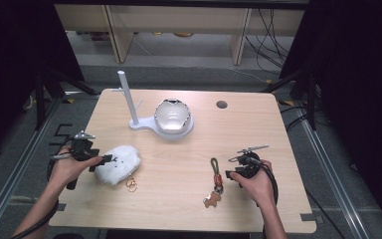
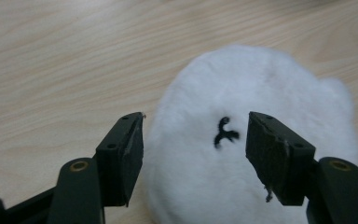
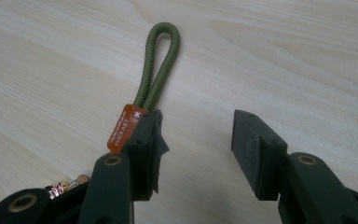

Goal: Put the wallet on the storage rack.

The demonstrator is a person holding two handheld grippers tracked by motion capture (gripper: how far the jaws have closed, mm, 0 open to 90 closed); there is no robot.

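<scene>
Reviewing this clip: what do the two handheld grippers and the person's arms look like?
Both the left gripper and the right gripper are black with two blocky jaws, brass-coloured pivot screws and trailing black cables. Each carries a grey plate on top. The forearms are bare, with no sleeves visible.

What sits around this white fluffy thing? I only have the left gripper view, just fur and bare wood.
Observer: From the high view, a small ring lies on the table just beside the white plush, on the person's side.
Operator: And the right gripper, is it holding anything?
Observer: No. The right gripper is open, with an olive cord keychain lying on the wood against one jaw, not between the two.
Operator: Anything farther back on the table?
Observer: A white stand with an upright post, and a shiny rounded case resting on its base.
</scene>
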